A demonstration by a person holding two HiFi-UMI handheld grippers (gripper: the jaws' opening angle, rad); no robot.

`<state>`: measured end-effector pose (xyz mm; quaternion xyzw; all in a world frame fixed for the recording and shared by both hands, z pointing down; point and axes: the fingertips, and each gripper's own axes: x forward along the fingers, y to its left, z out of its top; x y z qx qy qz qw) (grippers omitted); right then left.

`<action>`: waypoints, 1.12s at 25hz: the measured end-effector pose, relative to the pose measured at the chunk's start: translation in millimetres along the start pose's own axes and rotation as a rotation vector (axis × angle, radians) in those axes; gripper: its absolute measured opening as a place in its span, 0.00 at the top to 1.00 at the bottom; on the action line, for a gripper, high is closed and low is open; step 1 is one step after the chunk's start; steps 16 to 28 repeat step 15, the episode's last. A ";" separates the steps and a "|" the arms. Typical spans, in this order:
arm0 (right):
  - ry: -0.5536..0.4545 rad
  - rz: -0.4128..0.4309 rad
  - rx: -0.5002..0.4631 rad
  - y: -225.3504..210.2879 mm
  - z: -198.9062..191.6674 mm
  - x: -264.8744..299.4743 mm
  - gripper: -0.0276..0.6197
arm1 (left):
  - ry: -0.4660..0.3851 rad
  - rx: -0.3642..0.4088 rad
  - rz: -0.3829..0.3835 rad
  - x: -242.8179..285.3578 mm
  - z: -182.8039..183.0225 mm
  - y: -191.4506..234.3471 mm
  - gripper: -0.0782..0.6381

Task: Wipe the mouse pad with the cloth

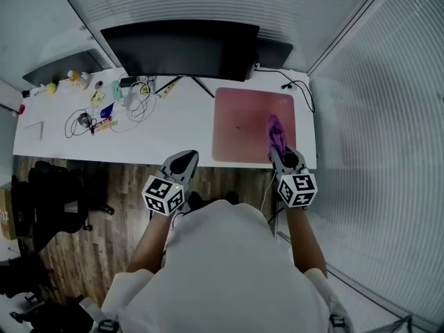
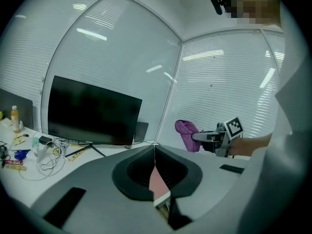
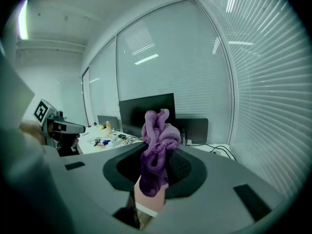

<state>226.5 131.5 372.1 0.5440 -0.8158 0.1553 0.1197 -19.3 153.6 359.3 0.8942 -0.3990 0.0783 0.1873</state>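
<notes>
Your right gripper [image 1: 280,155] has its fingers clamped on a bunched purple cloth [image 1: 275,131]. The cloth sticks out ahead of the fingers, over the right part of the pink mouse pad [image 1: 239,127]. Your left gripper [image 1: 182,163] has its fingers pressed together with nothing between them. It sits at the near edge of the white desk [image 1: 173,134], with the pad ahead and to its right.

Beyond both pairs of fingers a wide black monitor [image 1: 182,47] stands on thin legs, with a smaller dark screen [image 1: 275,50] behind its right end. Well to the left of the left fingers lie tangled cables [image 1: 80,122] and a bottle [image 1: 78,79]. A black cord [image 1: 303,92] curls past the pad's far right corner.

The right gripper covers the pad's near right edge. Each gripper view shows only a pink sliver of pad below the fingers. Whether the cloth touches the pad cannot be told.
</notes>
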 end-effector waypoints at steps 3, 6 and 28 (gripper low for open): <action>-0.011 -0.006 -0.008 6.0 7.1 3.9 0.78 | -0.006 0.000 -0.011 -3.9 3.4 2.7 0.87; -0.023 -0.009 -0.009 10.3 13.2 8.4 0.78 | -0.006 -0.008 -0.010 -5.8 1.6 7.3 0.87; -0.027 -0.009 -0.010 20.9 13.4 11.9 0.78 | -0.012 -0.009 -0.032 -11.1 1.3 8.1 0.87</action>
